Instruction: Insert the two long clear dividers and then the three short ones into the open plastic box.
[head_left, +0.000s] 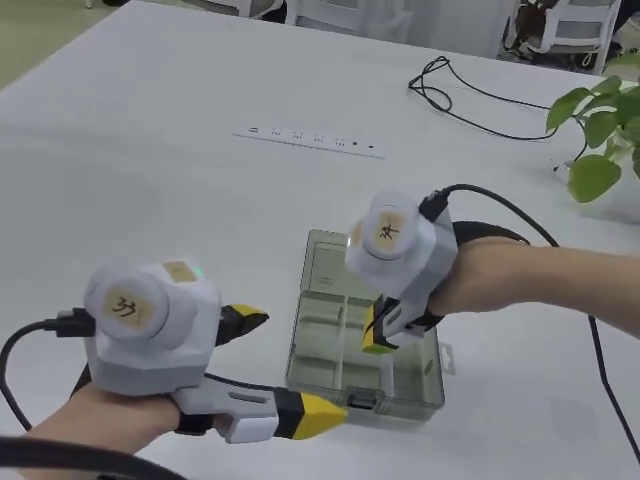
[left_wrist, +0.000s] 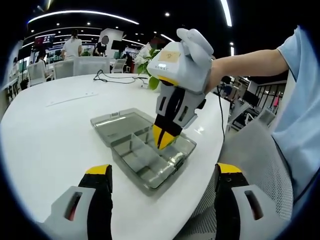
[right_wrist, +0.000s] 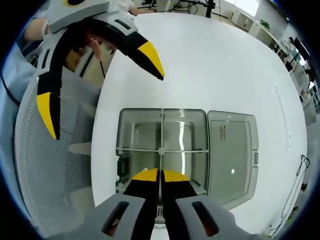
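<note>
The open clear plastic box (head_left: 404, 404) sits near the table's front edge, with its lid (head_left: 326, 262) lying flat behind it. My right gripper (head_left: 378, 338) points down into the box (right_wrist: 126, 131), shut on the top edge of a thin clear divider (right_wrist: 161, 131). That divider crosses another divider (right_wrist: 186, 149) standing in the box. From the left gripper view, the right gripper (left_wrist: 164, 139) has its tips inside the box (left_wrist: 150, 176). My left gripper (head_left: 295, 365) hovers open just left of the box, with nothing in it. The same left gripper (right_wrist: 100, 92) appears at the top left of the right gripper view.
A white power strip (head_left: 310, 138) lies further back on the white table. At the back right are a black cable (head_left: 470, 95) and a green plant (head_left: 600, 130). A mesh chair (right_wrist: 60, 165) stands at the table's front edge.
</note>
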